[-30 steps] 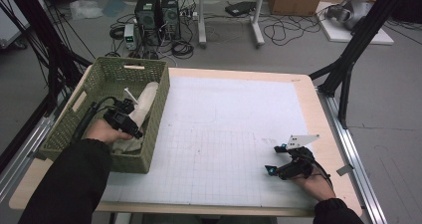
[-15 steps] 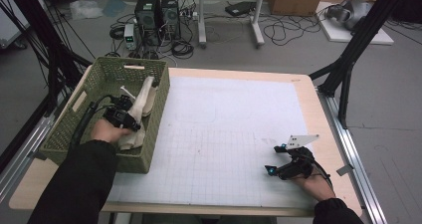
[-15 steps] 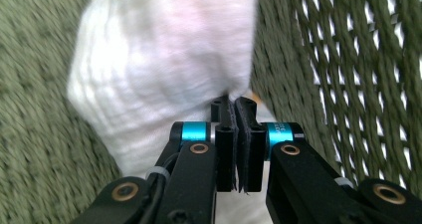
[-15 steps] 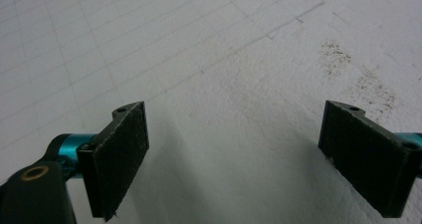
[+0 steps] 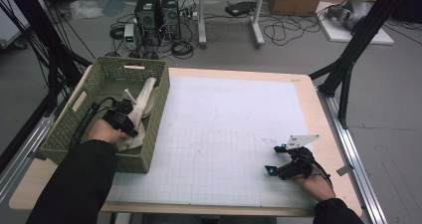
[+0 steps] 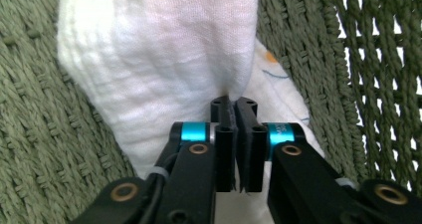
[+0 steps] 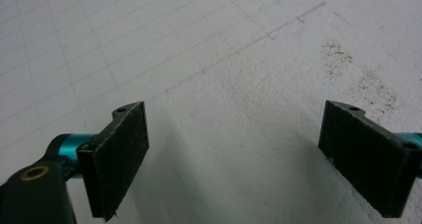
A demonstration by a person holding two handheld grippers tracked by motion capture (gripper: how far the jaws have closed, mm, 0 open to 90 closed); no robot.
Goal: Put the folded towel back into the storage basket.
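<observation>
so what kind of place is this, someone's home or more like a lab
Most likely a lab or workshop. Computer towers and loose cables sit on the bare floor, black frame struts flank the table, and a grid mat covers it.

1. My left gripper [image 6: 232, 109] was black, with two ribbed black jaw blocks, cyan metal collars behind them and brass-coloured rivets in its linkage arms.
2. A black cable looped from its body in the high view.
3. My right gripper [image 7: 234, 159] carried flat black pads with a rough felt-like face, a small screw hole at each top corner and teal fittings behind.
4. It bore a pale grey three-cornered plate on top.
5. Both my sleeves were black.
</observation>
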